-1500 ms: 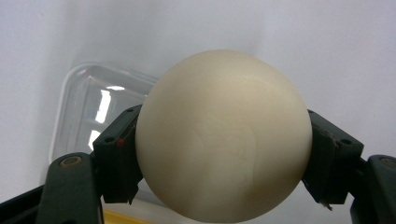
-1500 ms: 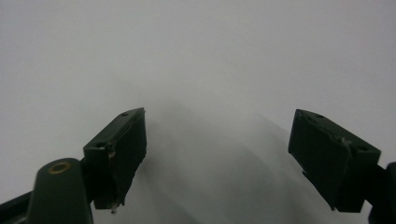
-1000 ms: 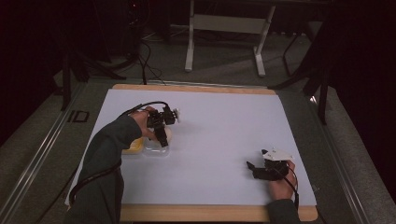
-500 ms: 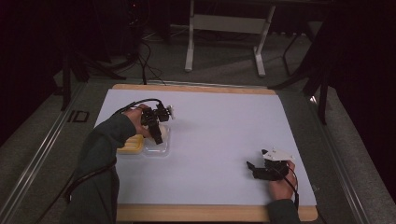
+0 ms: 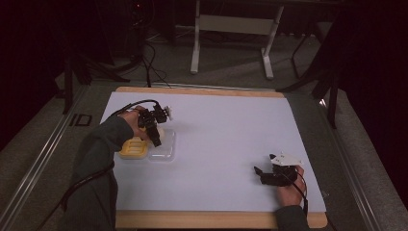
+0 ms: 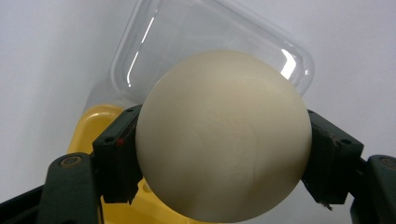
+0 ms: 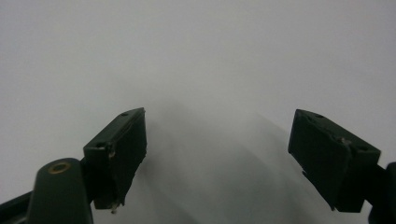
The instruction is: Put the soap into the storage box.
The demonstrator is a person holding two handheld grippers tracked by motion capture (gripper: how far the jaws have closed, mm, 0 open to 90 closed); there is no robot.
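A cream-white egg [image 6: 223, 135] sits clamped between the two black jaws of my left gripper [image 6: 224, 158]. In the high view that left gripper [image 5: 156, 137] points down at the left of the white table, with the egg [image 5: 159, 134] at its tip. Under it lie a yellow egg tray [image 5: 133, 148] and its clear plastic lid [image 5: 163, 150], opened flat to the right. In the left gripper view the yellow tray [image 6: 95, 126] and clear lid [image 6: 196, 37] show behind the egg. My right gripper [image 5: 260, 174] rests near the table's front right, open, nothing between its jaws [image 7: 217, 158].
The white table sheet [image 5: 231, 130] has a wooden rim [image 5: 202, 219] along the front. A metal stand [image 5: 231, 29] and cables lie on the dark floor beyond the table's far edge.
My left gripper has shifted a little toward the left and front with the egg, and now hangs over the tray and lid. The right gripper has kept still.
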